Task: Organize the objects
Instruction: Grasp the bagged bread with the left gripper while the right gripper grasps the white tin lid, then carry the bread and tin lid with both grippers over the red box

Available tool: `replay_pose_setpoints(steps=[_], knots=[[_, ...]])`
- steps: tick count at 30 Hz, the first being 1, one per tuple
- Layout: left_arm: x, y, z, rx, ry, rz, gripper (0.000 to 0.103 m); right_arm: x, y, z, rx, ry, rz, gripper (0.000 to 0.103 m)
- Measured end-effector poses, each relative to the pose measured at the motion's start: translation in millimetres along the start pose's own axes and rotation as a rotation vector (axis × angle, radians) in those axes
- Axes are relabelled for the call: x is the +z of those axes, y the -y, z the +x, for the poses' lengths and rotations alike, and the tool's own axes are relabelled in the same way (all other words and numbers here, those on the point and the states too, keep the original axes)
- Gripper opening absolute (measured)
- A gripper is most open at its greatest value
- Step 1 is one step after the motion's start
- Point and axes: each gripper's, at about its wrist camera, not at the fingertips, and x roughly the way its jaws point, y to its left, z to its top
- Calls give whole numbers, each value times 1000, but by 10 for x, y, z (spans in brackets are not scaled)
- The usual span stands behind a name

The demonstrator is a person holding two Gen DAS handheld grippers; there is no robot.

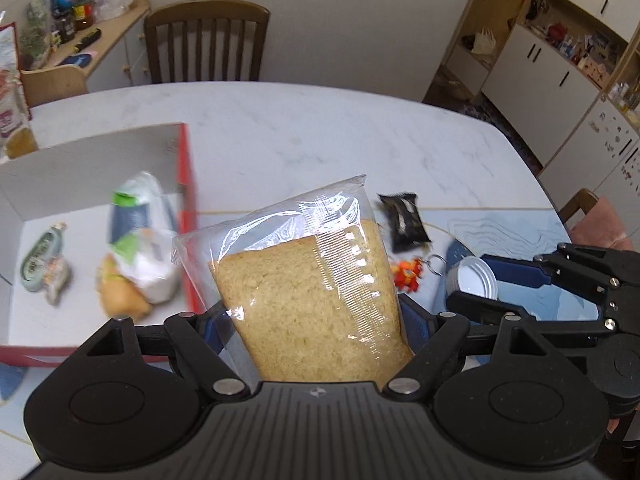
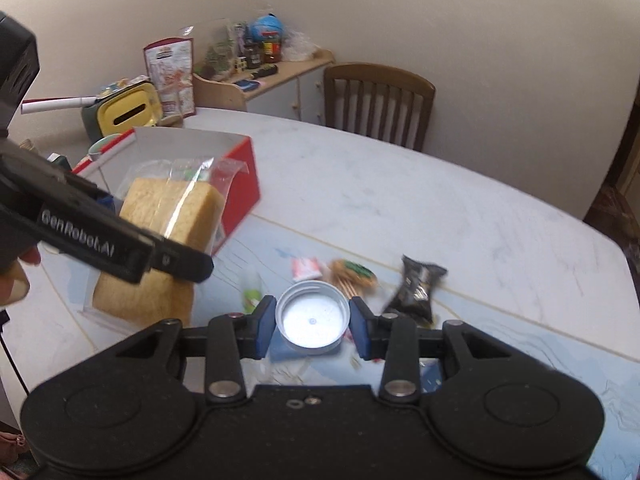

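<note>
The white marbled surface [image 1: 320, 128] fills most of both views, with a pale blue printed mat [image 2: 500, 344] spread over its near part and a dark wooden chair [image 1: 206, 42] pushed against its far edge before a plain cream wall. To the left sits an open red box [image 1: 187, 184] with a white inside, holding a few blurred packets, one white and green [image 1: 140, 236] and one small and greenish [image 1: 42, 258]. Just right of that box, raised off the surface, is the bag of sliced bread [image 1: 312, 292]: a tan loaf in clear, glossy plastic whose empty top end crinkles and catches the light. The left gripper [image 1: 312, 320] clamps it, blue pads pressing on either side of the loaf, jaws standing wide around it. From the right wrist view the same loaf [image 2: 168, 216] shows beside the box, and the left tool's black finger across it reads "GenRobot.AI". The right gripper [image 2: 312, 326] holds a round silver jar lid [image 2: 312, 320], white inside with a ribbed rim, its jaws pinched on the two sides of the rim, above the mat. On the surface beyond lie a black snack wrapper [image 2: 418, 288], its print unreadable, and a small orange keychain toy [image 1: 408, 274]. A low sideboard [image 2: 280, 70] by the wall carries jars and a blue globe [image 2: 267, 28].
</note>
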Motion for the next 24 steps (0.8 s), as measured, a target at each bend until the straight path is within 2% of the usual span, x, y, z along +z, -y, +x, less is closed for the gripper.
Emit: replay_pose_setpoints(steps=[12, 20, 24], knots=[[106, -1008, -366, 31, 37, -49, 83, 544, -736, 187, 73, 6, -57, 38], [262, -1677, -406, 110, 79, -45, 83, 970, -1257, 426, 74, 35, -121, 38], [324, -1966, -333, 153, 74, -41, 83, 1145, -1466, 614, 70, 30, -137, 38]])
